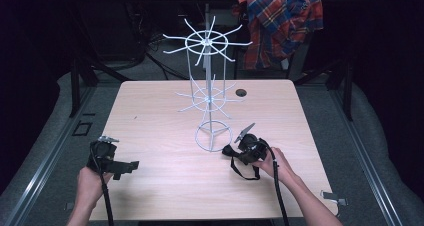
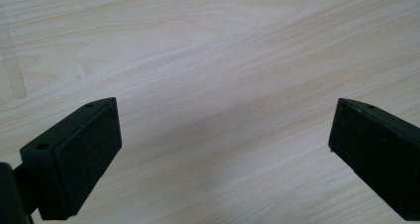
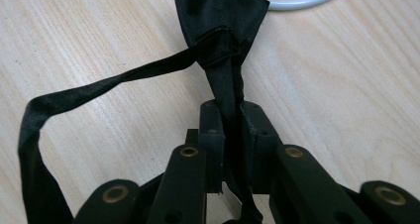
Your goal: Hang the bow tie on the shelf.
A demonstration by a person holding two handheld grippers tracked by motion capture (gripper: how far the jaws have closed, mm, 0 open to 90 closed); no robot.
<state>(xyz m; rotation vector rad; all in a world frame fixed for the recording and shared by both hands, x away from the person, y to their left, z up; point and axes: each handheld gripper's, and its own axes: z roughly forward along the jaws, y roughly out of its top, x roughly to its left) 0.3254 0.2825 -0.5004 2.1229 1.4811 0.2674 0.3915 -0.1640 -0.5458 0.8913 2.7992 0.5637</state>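
Black bow tie with its strap pinched in the right gripper, jaws squeezed tight on the fabric just behind the bow. Bow end resting on the tabletop, touching the white ring base of the wire rack. Strap looping off to one side and back under the gripper. From up high, same bow tie just right of the rack's base, right hand behind it. Left gripper well apart near the left edge, jaws spread wide over bare wood, nothing between them. Plaid shirt hanging beyond the far edge. No containers around, just the rack.
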